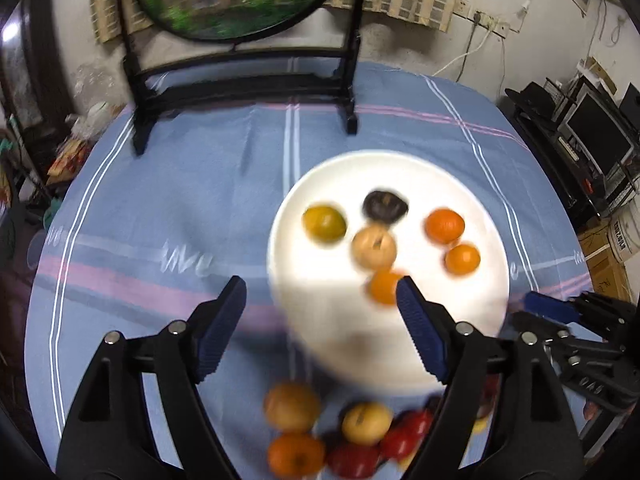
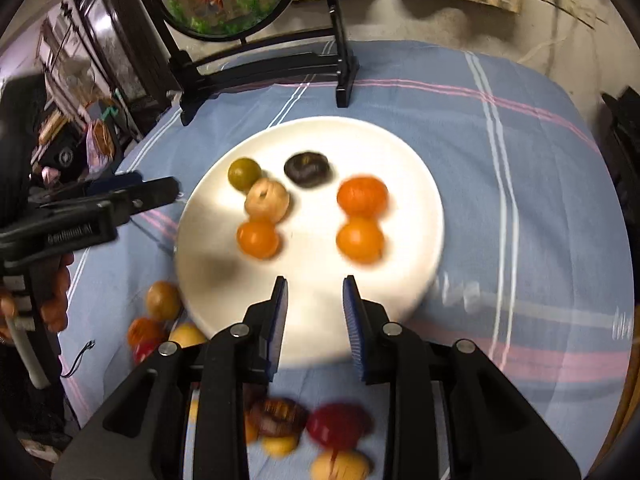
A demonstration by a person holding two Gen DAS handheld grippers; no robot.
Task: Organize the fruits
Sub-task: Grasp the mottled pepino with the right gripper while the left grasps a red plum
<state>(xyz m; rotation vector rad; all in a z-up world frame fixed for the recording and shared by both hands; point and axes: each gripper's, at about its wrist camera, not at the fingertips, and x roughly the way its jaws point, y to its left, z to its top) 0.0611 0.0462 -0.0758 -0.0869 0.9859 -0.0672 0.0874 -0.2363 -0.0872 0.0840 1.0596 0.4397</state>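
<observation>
Six fruits lie on the plate: three oranges, a green one, a tan one and a dark one. The loose pile is left on the cloth, at the plate's near edge, below and behind both sets of fingers. The left gripper is held wide and empty over the plate's near-left rim; the right gripper is parted narrowly, nothing between, over the near rim. Neither is clearly nearer the pile. Beyond the plate a black stand is seen, out of the way.
</observation>
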